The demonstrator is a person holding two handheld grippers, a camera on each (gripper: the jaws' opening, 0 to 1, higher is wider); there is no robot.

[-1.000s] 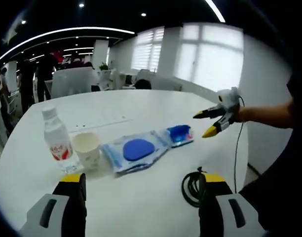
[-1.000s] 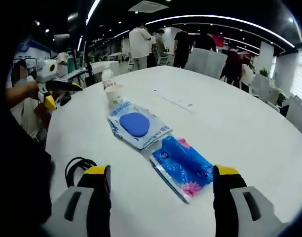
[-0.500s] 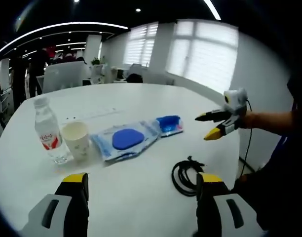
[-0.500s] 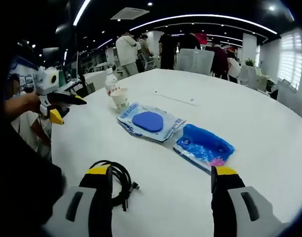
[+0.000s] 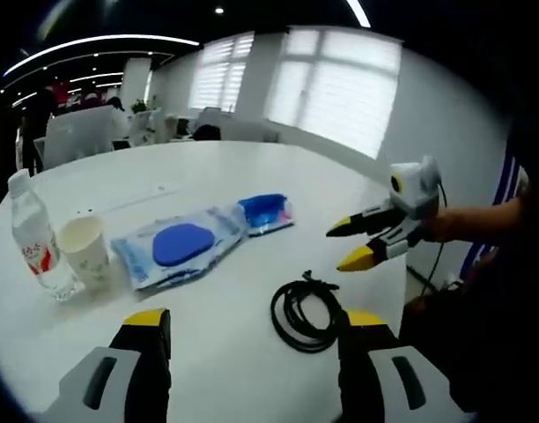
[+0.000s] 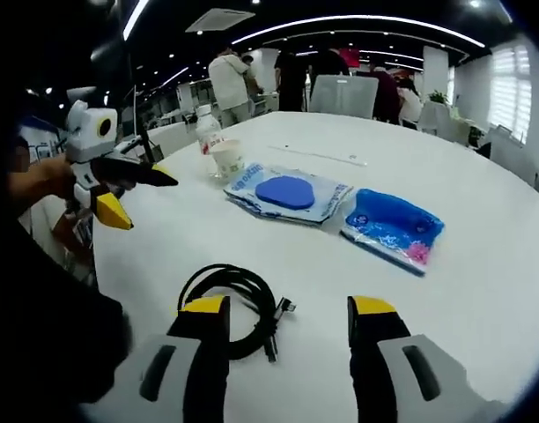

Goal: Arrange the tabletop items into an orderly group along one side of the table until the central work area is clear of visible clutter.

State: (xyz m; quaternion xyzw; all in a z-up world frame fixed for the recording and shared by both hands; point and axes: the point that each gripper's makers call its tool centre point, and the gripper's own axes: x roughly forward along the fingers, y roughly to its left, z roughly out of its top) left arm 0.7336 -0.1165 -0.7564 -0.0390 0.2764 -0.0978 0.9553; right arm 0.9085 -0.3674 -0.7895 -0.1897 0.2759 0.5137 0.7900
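Swung rightward since a second earlier, judging by the left gripper view: bottle and cup slid toward the left edge, cable coil came up between the jaws — camera motion, not a shift of the things. Saw, through the left gripper view, the left gripper [image 5: 248, 330] with jaws spread apart and empty, above the black cable coil [image 5: 306, 308]; beyond it lay the wipes pack [image 5: 177, 248], touching the blue pouch [image 5: 266, 211], with the paper cup [image 5: 84, 254] just beside the water bottle [image 5: 36, 240] at the far left; the right gripper [image 5: 348, 243] hovered off the table [image 5: 234, 352] edge, also parted. Saw, through the right gripper view, the right gripper [image 6: 286, 313] open over the same coil [image 6: 237, 304]. Judged barely begun — nothing held, all five items strung across the middle, coil likely first, grouping along one side all left to do.
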